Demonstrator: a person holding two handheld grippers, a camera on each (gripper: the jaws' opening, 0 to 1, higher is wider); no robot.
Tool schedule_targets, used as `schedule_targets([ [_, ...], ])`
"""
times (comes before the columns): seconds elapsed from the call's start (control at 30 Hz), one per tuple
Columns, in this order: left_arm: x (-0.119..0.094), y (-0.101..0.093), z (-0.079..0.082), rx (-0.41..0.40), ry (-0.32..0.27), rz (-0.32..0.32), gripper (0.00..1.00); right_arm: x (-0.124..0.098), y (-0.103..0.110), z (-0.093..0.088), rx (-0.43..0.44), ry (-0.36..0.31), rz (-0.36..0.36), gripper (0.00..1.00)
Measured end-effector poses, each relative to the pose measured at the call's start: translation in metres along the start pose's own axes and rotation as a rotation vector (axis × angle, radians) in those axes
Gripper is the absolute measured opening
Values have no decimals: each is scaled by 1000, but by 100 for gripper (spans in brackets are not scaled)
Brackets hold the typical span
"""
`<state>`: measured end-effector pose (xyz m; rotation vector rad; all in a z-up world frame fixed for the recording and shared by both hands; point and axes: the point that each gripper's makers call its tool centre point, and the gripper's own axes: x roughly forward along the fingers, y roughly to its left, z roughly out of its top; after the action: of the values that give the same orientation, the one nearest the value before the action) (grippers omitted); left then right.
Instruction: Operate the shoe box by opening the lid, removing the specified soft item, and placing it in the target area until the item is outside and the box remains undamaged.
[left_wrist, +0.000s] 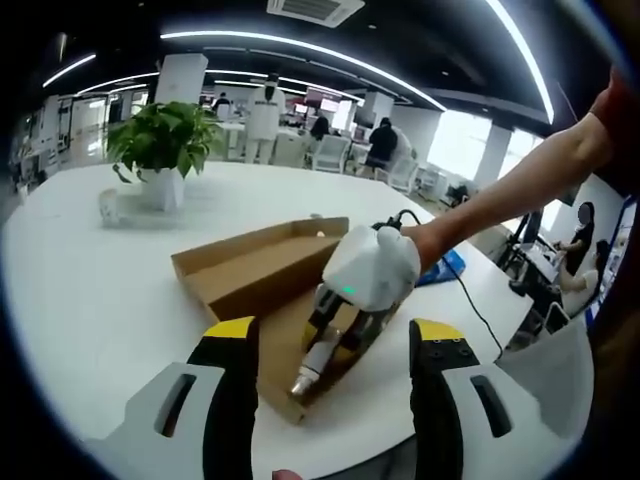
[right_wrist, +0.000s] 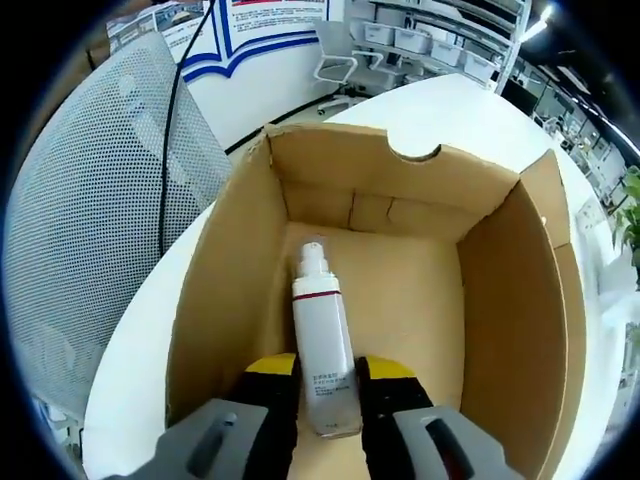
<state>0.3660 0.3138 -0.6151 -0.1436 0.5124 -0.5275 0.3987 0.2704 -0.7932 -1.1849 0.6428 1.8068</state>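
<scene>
In the right gripper view, a white bottle (right_wrist: 322, 345) with a pump top is being gripped by the right claw (right_wrist: 327, 385), whose yellow-tipped jaws are pressed against the bottle's lower sides. The bottle is being held inside the open cardboard shoe box (right_wrist: 515, 300), its pump end pointed toward the far wall, where a half-round notch is cut into the upper edge. Whether the bottle is touching the box floor cannot be told. A grey mesh chair back (right_wrist: 90, 200) is seen just beside the box on the left, and the white worktop (right_wrist: 460, 105) is seen beyond the far wall. In the left gripper view, the left claw (left_wrist: 335, 350) is being held open, with its jaws set well apart and nothing between them, above the near edge of the worktop (left_wrist: 90, 290). Ahead of it, the right claw (left_wrist: 322, 362) is being reached down into the shoe box (left_wrist: 255, 265) by a person's hand (left_wrist: 432, 240) and bare forearm coming in from the right, and the bottle (left_wrist: 312, 365) is seen clamped at its tip inside the box. The box's lid is seen folded back, lying open behind it. A potted plant (left_wrist: 165, 145) in a white pot is standing well apart at the far side of the worktop, with a small white object near it. A blue item (left_wrist: 447, 268) is lying just behind the hand.
</scene>
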Motion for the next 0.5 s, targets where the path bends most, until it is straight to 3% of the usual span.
schedule_targets([
  [0.23, -2, 2, 1, -1, -3, 1, 60, 3, 1, 4, -41, 9, 21, 22],
  [0.33, -4, 2, -1, -3, -3, 3, 60, 1, -1, 8, -43, 6, 21, 31],
  [0.5, -5, 3, -2, -5, -3, 6, 60, 7, 2, 11, -55, 9, 42, 27],
])
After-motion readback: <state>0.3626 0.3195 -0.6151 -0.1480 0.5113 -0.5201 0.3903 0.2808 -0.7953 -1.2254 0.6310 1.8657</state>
